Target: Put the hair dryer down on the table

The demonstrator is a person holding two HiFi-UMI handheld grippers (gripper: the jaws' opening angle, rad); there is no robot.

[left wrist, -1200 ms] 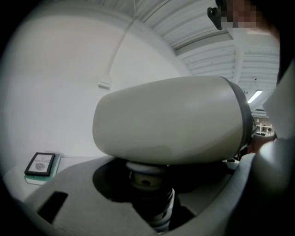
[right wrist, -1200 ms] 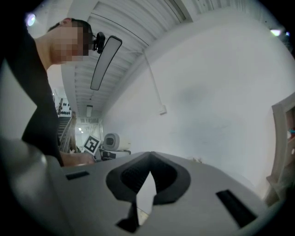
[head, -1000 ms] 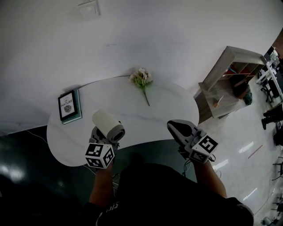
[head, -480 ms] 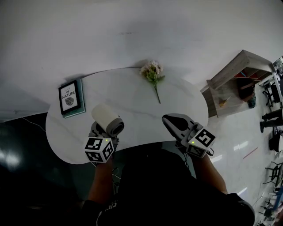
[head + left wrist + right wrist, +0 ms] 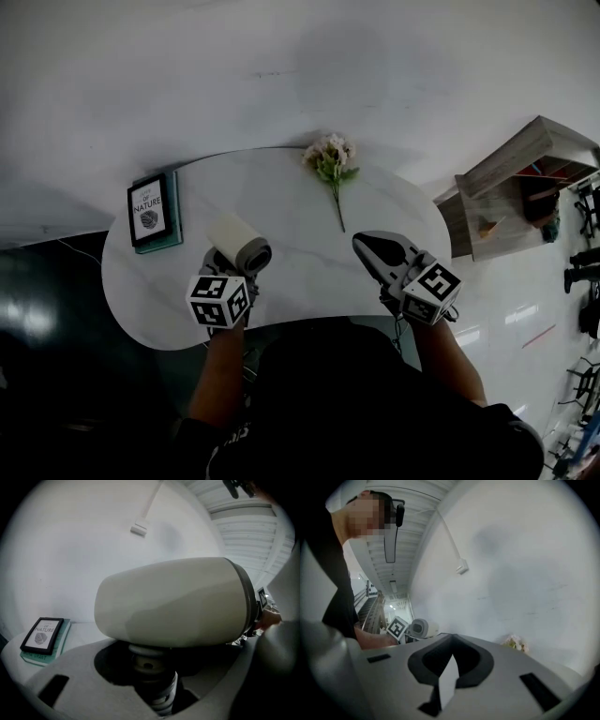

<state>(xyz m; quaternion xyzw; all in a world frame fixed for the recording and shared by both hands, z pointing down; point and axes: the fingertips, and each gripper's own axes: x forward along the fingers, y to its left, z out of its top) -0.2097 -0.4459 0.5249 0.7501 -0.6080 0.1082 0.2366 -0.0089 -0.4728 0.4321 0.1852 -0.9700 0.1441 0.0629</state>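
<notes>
Count, head view: one table (image 5: 281, 202), white and rounded. Two claws, each carrying one marker cube (image 5: 217, 300). One hair dryer (image 5: 240, 246). One flower sprig (image 5: 330, 161). One black-framed cover (image 5: 149, 210) printed NATURE, lying on one teal book (image 5: 175, 225). One wooden shelf unit (image 5: 525, 173).

Left claw (image 5: 231, 275): jaws stand wide and are clamped on the hair dryer's ribbed handle. The cream barrel, with a dark grey band at one end, sits crosswise above the jaws. The hair dryer is over the near left part of the table, between the teal book and the right claw.

Right claw (image 5: 366, 246): jaws together at the tips, nothing between them. It sits over the table's near right edge, well apart from the left claw.

The flower sprig lies at the far edge of the table, by the wall. The framed cover and the teal book lie at the far left.

Hidden or unclear:
- The barrel covers the handle in the head view.
- In the left gripper view the handle's lower end drops out of frame.
- I cannot tell whether the hair dryer touches the table.
- The shelf unit is cut off at the right edge, and its contents are too small to name.
- The person's torso covers the table's near rim.
- One small wall box (image 5: 139, 528) shows only in the gripper views.
</notes>
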